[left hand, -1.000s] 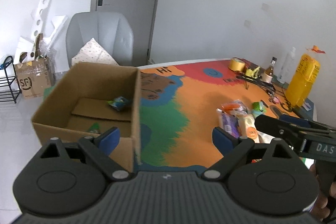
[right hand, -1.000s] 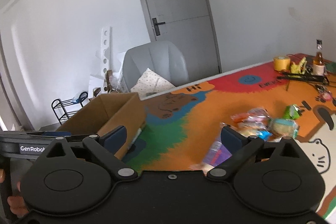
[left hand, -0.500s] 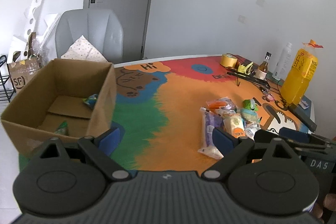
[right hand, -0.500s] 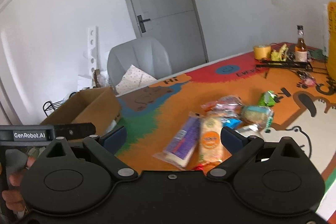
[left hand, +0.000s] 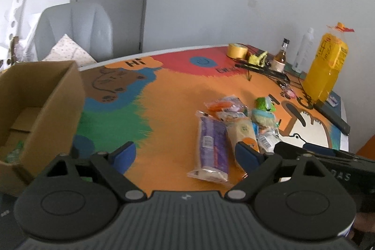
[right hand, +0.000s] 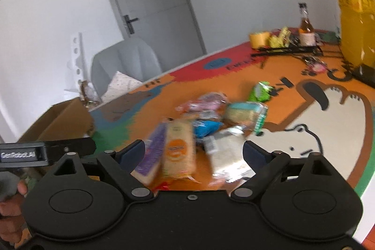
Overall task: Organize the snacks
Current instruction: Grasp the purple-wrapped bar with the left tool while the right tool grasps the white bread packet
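Note:
A pile of wrapped snacks lies on the colourful table mat point(left hand: 168, 95). It includes a long purple pack point(left hand: 212, 144), a beige pack with an orange circle point(right hand: 179, 147), a white pack point(right hand: 226, 156), a blue pack point(right hand: 206, 129), a green bag point(right hand: 261, 90). An open cardboard box point(left hand: 39, 109) stands at the table's left with a few snacks inside. My left gripper point(left hand: 185, 155) is open and empty, left of the pile. My right gripper point(right hand: 193, 154) is open and empty, hovering just before the beige and white packs.
A tall yellow bag point(left hand: 327, 67), a small bottle point(left hand: 280, 55), a yellow tape roll point(left hand: 236, 50) and a black tool point(left hand: 264, 72) stand at the table's far right. A grey chair point(left hand: 75, 32) with a cushion sits behind the table. The table edge runs at the right point(right hand: 365, 184).
Both grippers have swung right, away from the box and toward the snack pile. The right gripper has come much closer to the packs. Both stay open.

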`<state>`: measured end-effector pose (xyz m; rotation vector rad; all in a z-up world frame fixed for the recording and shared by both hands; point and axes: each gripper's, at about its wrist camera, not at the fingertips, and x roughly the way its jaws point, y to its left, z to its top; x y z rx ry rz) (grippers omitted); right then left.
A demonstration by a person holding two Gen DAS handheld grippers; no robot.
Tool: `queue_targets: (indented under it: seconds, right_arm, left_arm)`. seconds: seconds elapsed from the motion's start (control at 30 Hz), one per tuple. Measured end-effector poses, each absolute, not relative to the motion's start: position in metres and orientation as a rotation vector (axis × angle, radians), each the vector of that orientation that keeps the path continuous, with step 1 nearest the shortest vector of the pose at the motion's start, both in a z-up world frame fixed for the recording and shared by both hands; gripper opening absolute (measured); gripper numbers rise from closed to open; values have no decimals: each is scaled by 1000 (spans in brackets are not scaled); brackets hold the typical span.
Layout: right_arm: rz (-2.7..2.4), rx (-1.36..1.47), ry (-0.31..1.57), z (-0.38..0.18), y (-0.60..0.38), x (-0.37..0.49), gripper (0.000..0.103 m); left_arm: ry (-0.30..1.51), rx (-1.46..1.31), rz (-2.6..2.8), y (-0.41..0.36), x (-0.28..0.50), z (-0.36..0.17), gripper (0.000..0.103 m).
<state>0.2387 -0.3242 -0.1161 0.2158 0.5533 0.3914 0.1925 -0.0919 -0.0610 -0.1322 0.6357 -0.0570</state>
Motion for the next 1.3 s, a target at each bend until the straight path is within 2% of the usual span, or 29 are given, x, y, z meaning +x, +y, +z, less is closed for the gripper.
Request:
queue_targets:
  seconds: [0.1,0.23,0.3,0.73,0.87,0.9,0.93,1.0,1.3]
  right_arm:
    - [366,219,575,-123,-330,245,81]
    - [341,211,587,-131,-336,250,80]
    - [336,204,594,-135,-338,254,80]
    - [331,155,611,-152,-333,280,81]
    - [346,111,618,-152,-325,283,80]
    - [342,95,621,-152,-323,283,74]
    - [340,76,622,-151,-321,282,63]
    - [333,48,622,-150,-319,281,48]
    - [362,79,606,-142,-318,266,45]
  left_arm:
    - [658,-117,-81,-100,201,-69,86]
    - [692,-99,-109,-109,213,-82,78]
    - [712,-99,-114,-112,220,-89,70]
    - [770,-90,-137,-126,253,-117,68]
    - [756,-55,-116,-130,255,-119,58]
    - [758,-49,-110,-131,255,-119,50]
    - [760,-40,-103,-131,255,-118,46]
    - [763,-42,-102,-129,255,-117,37]
    - [778,-81,-97,-115,239,-108,31]
